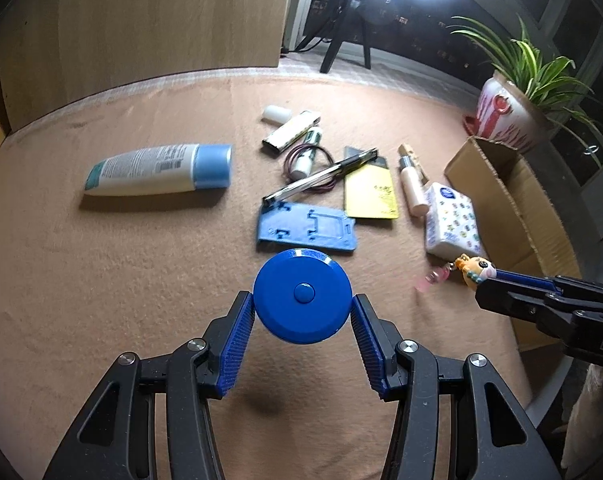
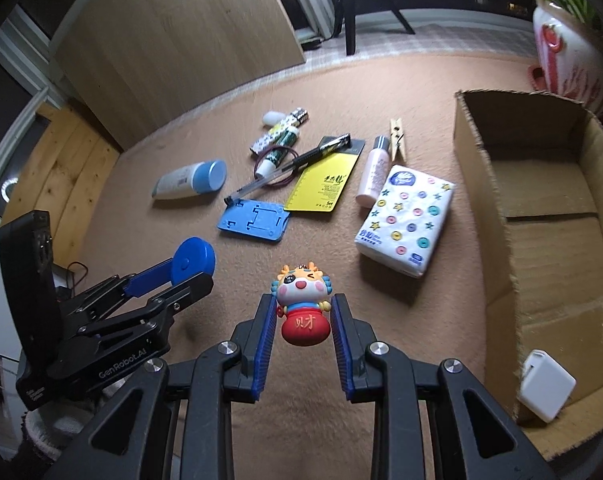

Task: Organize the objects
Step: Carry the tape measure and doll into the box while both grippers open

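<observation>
My left gripper (image 1: 303, 310) is shut on a round blue disc case (image 1: 302, 295) with a small button in its middle, held above the tan cloth. That disc (image 2: 192, 260) also shows in the right wrist view, at the left. My right gripper (image 2: 304, 314) is shut on a small cartoon dragon figure (image 2: 303, 306) with a red pouch, lifted off the cloth. The same figure (image 1: 472, 270) appears at the right edge of the left wrist view. An open cardboard box (image 2: 541, 220) stands to the right, with a white charger block (image 2: 546, 390) inside.
On the cloth lie a white bottle with a blue cap (image 1: 157, 170), a blue phone stand (image 1: 305, 230), a pen (image 1: 321, 174), a yellow card (image 1: 369, 192), a tissue pack (image 2: 405, 220), a pink bottle (image 2: 375, 170), a clothespin (image 2: 398, 138) and small tubes. A potted plant (image 1: 509, 112) stands behind the box.
</observation>
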